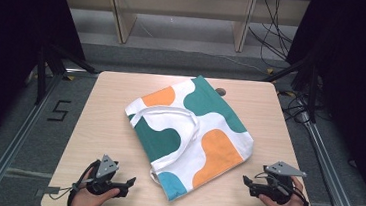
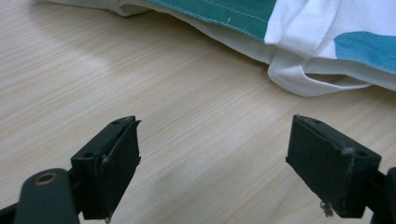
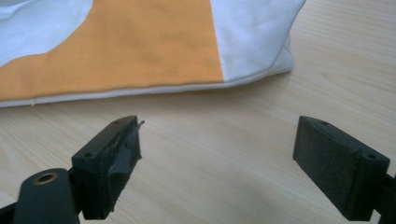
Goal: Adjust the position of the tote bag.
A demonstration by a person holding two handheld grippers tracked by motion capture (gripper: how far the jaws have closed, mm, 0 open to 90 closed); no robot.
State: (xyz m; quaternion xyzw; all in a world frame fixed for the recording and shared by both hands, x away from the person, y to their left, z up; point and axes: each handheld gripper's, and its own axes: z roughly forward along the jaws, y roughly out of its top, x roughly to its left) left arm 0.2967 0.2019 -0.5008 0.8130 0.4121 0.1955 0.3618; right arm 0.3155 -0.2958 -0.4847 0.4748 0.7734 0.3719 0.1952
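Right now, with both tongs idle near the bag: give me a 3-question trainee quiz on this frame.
1. True or false: the left tongs are shut on the tote bag.
2. Which colour patch of the bag lies nearest the right tongs? A) orange B) black C) pink
3. Fill in: the bag's white handle lies ____ on top of the bag.

Key
1. False: both tongs stand open over bare table, apart from the bag.
2. A: an orange patch fills the fabric ahead of them in the right gripper view.
3. Flat.
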